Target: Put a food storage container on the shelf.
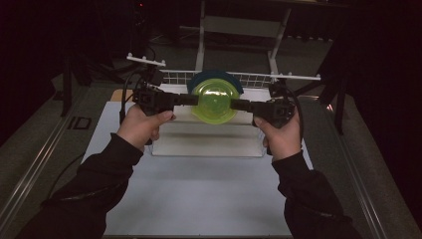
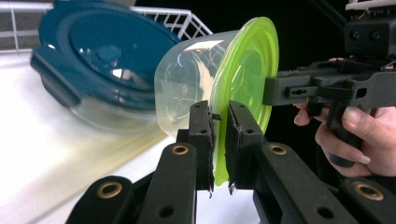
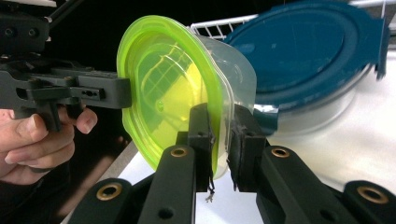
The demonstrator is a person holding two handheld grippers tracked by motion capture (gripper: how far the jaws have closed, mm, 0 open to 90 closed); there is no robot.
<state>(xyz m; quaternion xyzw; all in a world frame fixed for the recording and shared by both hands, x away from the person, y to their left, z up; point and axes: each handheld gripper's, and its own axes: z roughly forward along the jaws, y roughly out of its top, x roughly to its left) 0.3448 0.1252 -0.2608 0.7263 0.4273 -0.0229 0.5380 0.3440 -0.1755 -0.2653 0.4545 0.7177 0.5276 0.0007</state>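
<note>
Above the bench (image 1: 199, 199), the left gripper (image 1: 191, 99) and right gripper (image 1: 238, 105) each pinch the green lid's (image 1: 214, 101) rim, jaws clamped.

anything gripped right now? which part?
Yes: the green-lidded container, pinched at its rim by the left gripper on one side and the right gripper on the opposite side.

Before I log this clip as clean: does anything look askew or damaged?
The green-lidded container is held on its side, lid facing the person, both grippers clamping its rim. The blue-lidded container behind it leans tilted against the wire rack. No visible spill or damage.
</note>
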